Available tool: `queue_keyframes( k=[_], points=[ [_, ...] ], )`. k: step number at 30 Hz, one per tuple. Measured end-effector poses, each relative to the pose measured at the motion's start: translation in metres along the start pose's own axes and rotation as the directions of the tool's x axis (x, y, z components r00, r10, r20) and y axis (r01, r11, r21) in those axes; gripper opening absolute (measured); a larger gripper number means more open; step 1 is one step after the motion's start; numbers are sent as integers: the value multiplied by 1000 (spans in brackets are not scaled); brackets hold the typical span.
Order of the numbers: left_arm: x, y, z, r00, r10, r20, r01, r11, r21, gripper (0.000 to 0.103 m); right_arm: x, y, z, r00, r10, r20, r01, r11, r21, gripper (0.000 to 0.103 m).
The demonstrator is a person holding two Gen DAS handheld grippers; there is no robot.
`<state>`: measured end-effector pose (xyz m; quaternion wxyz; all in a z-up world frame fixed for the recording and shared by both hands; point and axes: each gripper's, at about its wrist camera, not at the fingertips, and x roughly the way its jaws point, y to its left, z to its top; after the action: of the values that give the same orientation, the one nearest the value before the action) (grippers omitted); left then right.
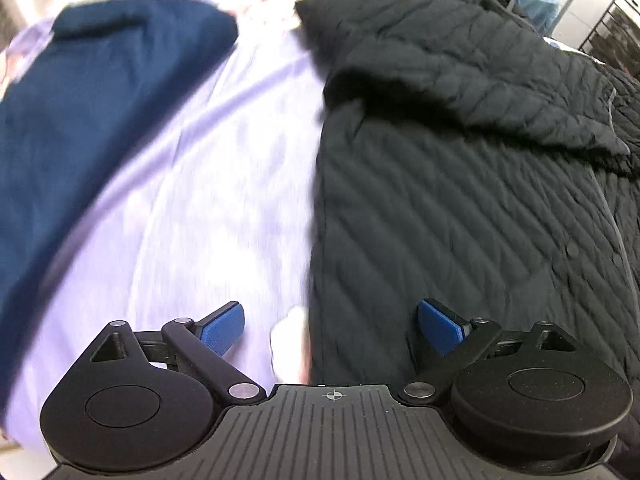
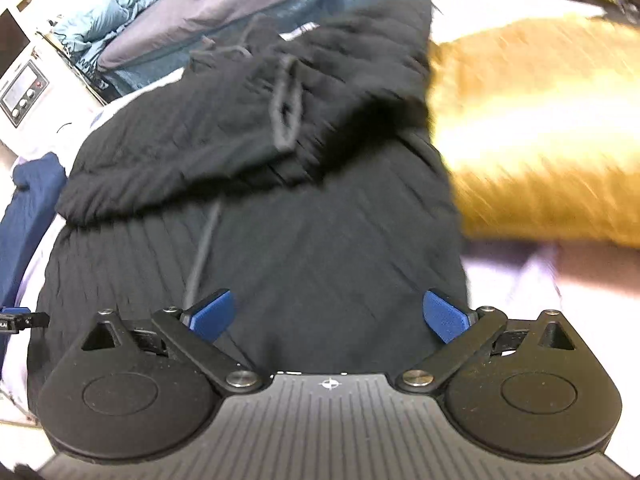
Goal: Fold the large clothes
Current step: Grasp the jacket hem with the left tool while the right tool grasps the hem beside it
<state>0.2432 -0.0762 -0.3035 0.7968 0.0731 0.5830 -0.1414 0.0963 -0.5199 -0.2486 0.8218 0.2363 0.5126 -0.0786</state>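
Lavender bedsheet (image 1: 208, 184) covers surface; bare strip btwn garments. Black quilted jacket (image 1: 460, 200) lies flat, sleeve folded across, left edge straight. Navy garment (image 1: 80, 120) apart at left; orange garment (image 2: 540, 128) abuts jacket's right edge. Left gripper (image 1: 332, 326) spread over jacket's edge, empty. Right gripper (image 2: 328, 314) spread above jacket, empty.

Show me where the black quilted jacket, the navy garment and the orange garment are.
black quilted jacket (image 1: 460, 208): left wrist view, quilted body.
navy garment (image 1: 100, 112): left wrist view, its middle.
orange garment (image 2: 540, 128): right wrist view, its middle.
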Motion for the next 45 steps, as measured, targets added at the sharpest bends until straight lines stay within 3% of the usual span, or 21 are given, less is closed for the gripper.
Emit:
queue_keyframes(
  k=[8,11,13,19,29,31,36,38,41,45],
  points=[
    [-3,-1,-28,999,-38,-21,39,999,21,103,-19,-30,-30,994,-19,-110,22,999,24,94],
    [0,2,-40,997,-66,-50,68,997,29,103,-26,-44,-49,986,-5,-165,17,997,71,84],
    [0,4,-47,994,-94,-62,95,995,11,103,-28,-51,-63,979,15,-203,7,994,106,79],
    [0,0,-59,982,-158,-102,159,987,-4,103,-30,-52,-93,960,121,-251,-75,980,185,78],
    [11,-12,-57,977,-160,-138,170,984,61,103,-7,-43,-93,954,100,-283,-63,988,139,74],
    [12,-14,-55,978,-156,-140,167,983,72,103,-7,-44,-93,954,90,-287,-61,992,109,70],
    [8,-15,-52,971,-183,-154,194,979,66,97,-6,-46,-90,946,139,-293,-104,986,134,42],
    [6,-18,-51,972,-179,-154,193,977,85,96,-12,-47,-88,944,151,-293,-115,984,136,42],
    [9,-15,-52,971,-180,-155,194,978,77,97,-17,-55,-88,945,140,-295,-94,982,164,62],
    [11,-5,-55,965,-214,-150,222,975,33,103,-21,-78,-94,939,175,-297,-109,968,226,65]
  ],
)
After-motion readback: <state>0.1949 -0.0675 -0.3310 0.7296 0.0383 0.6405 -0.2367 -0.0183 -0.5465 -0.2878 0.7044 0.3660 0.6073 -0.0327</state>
